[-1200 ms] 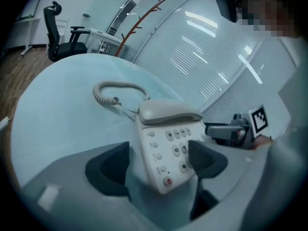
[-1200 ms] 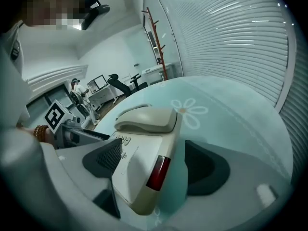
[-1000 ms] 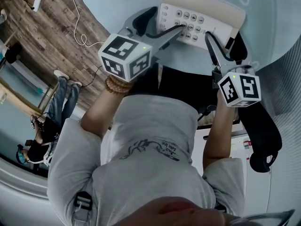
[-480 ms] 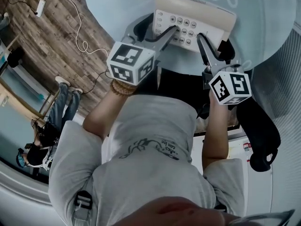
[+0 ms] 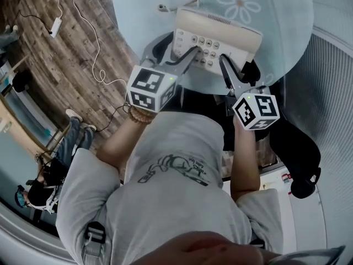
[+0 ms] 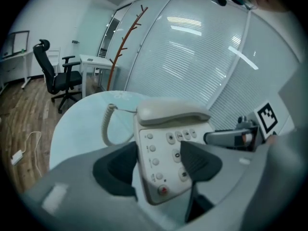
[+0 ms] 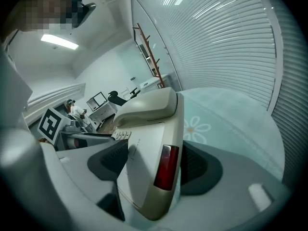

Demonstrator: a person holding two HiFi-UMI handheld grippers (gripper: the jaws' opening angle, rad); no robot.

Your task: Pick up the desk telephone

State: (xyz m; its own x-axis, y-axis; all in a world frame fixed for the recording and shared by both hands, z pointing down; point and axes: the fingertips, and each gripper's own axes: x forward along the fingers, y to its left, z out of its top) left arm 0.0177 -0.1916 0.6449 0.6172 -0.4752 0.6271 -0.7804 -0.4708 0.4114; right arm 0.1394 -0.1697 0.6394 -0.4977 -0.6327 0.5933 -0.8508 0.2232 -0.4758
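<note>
Looking down from the head view, we see a beige plastic desk telephone (image 5: pixel 219 27) held over a round pale-blue table (image 5: pixel 281 37). The left gripper (image 5: pixel 177 46) pinches its keypad end and the right gripper (image 5: pixel 238 65) clamps the opposite end. Only the left gripper view shows the coiled cord (image 6: pixel 107 124). Only the right gripper view shows a dark red panel (image 7: pixel 166 166) on the telephone's side.
</note>
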